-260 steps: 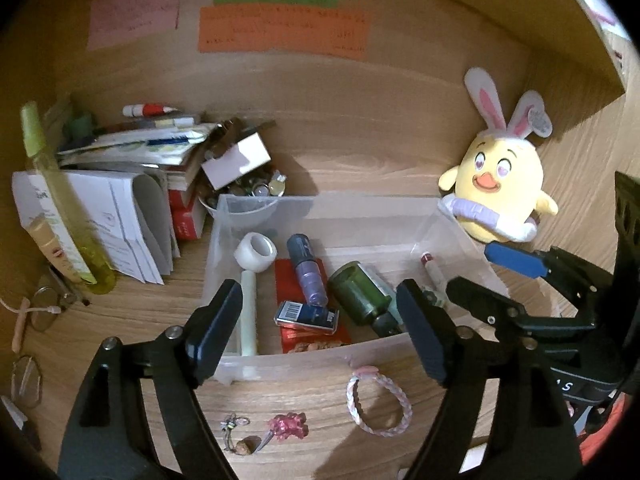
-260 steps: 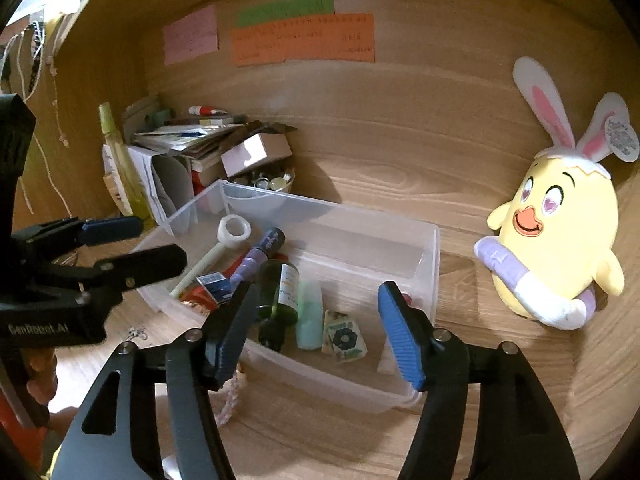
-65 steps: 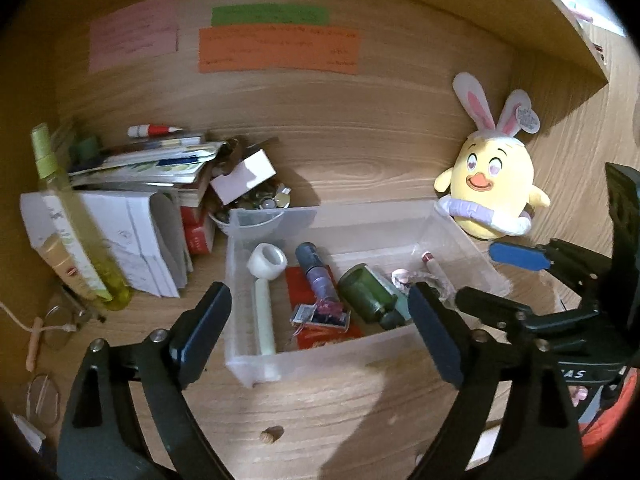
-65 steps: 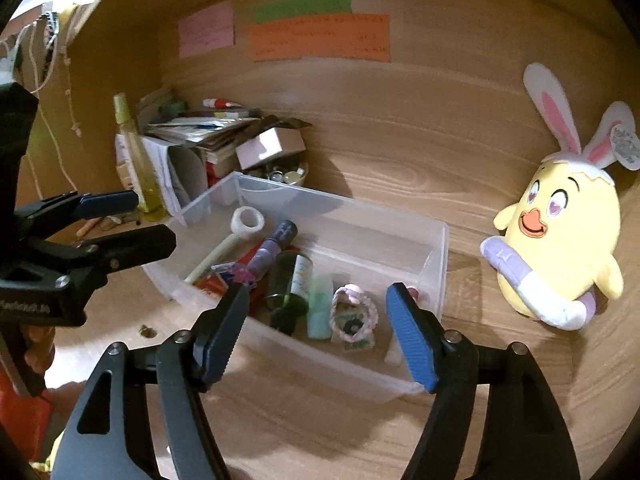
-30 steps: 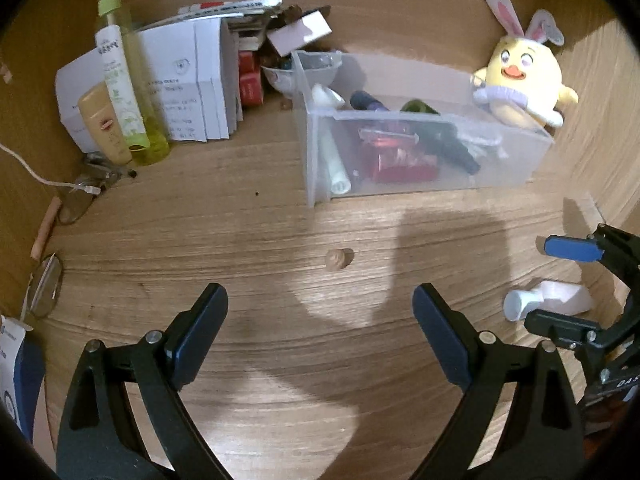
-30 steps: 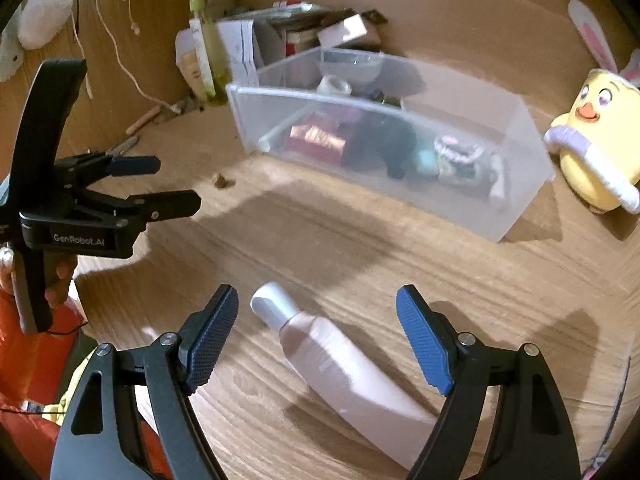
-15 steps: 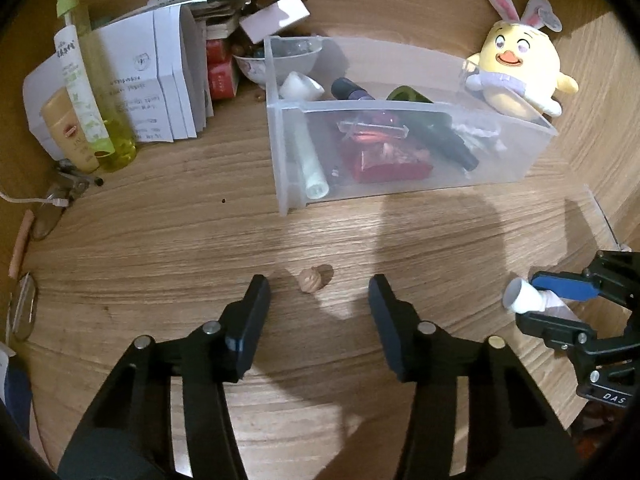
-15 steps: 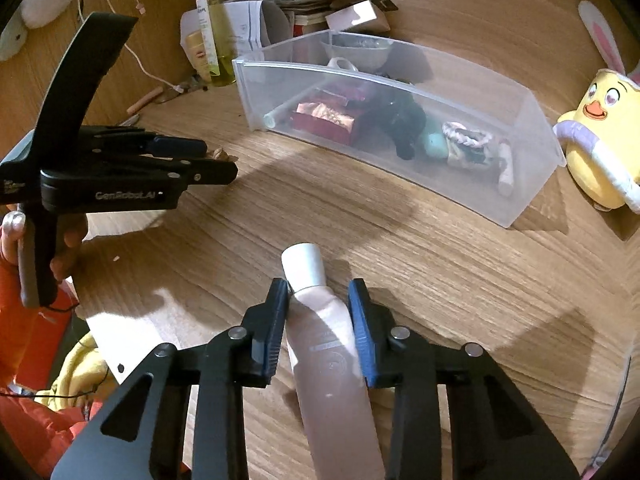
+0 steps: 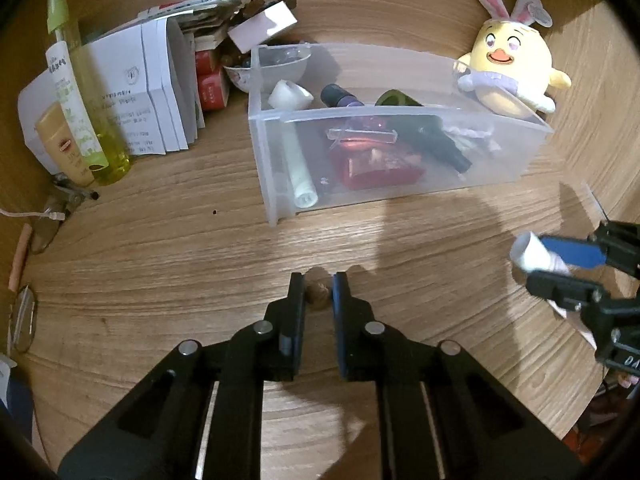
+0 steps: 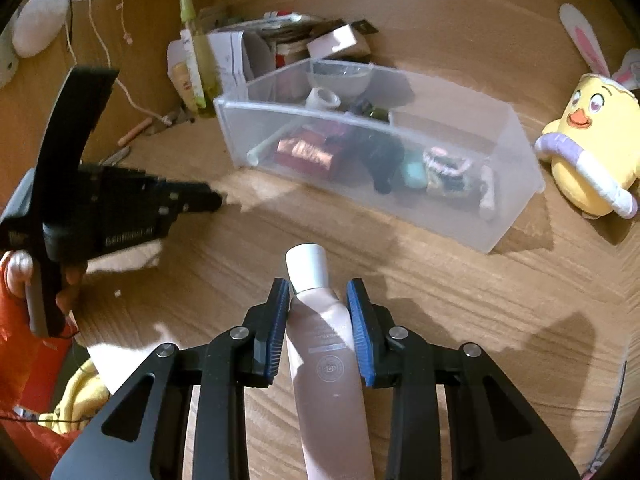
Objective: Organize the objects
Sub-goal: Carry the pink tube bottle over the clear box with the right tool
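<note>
**Two grippers, each clamped on one item**

Left gripper (image 9: 319,286): fingers closed on a small brown nut (image 9: 318,294) lying on the table (image 9: 168,248), in front of the bin (image 9: 400,152).
Right gripper (image 10: 320,292): blue pads pressed against both sides of a pink tube (image 10: 324,344), white cap pointing toward the bin.
Bin: clear plastic, holds bottles, a red packet and a white tube.
Chick toy (image 9: 510,76): just beside the bin's far right corner.
Papers (image 9: 148,92) and yellow bottle (image 9: 80,92): left of the bin.
</note>
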The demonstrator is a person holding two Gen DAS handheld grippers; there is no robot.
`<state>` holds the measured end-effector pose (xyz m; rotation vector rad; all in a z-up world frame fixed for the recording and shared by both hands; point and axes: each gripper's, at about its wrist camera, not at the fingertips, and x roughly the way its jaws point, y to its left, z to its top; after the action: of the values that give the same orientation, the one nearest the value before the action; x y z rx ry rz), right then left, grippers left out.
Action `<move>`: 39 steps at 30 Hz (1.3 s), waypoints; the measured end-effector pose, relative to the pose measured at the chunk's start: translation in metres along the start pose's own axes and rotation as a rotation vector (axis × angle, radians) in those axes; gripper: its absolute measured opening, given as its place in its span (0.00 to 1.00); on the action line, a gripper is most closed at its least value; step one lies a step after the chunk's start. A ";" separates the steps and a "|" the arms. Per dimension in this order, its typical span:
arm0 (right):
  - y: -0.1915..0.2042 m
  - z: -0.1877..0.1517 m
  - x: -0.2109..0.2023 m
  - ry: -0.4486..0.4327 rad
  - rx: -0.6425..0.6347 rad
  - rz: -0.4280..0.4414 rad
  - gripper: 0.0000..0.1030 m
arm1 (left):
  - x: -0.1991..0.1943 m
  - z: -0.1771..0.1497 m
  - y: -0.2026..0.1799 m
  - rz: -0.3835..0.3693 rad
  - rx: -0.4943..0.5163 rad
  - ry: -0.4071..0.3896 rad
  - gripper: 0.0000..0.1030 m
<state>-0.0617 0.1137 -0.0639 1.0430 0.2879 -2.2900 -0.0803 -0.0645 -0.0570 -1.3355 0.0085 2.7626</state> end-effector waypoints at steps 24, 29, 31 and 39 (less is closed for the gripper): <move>-0.024 0.062 -0.036 -0.198 -0.009 -0.057 0.27 | -0.065 0.047 -0.026 -0.065 -0.009 -0.233 0.12; -0.034 0.078 -0.041 -0.227 -0.008 -0.073 0.27 | -0.072 0.059 -0.026 -0.055 -0.006 -0.265 0.12; -0.037 0.084 -0.041 -0.237 -0.012 -0.079 0.27 | -0.073 0.065 -0.025 -0.054 -0.010 -0.273 0.12; -0.048 0.110 -0.027 -0.237 -0.026 -0.106 0.27 | -0.066 0.080 -0.023 -0.053 -0.018 -0.283 0.12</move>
<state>-0.1442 0.1174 0.0274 0.7500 0.2800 -2.4694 -0.1002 -0.0432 0.0450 -0.9215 -0.0669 2.8842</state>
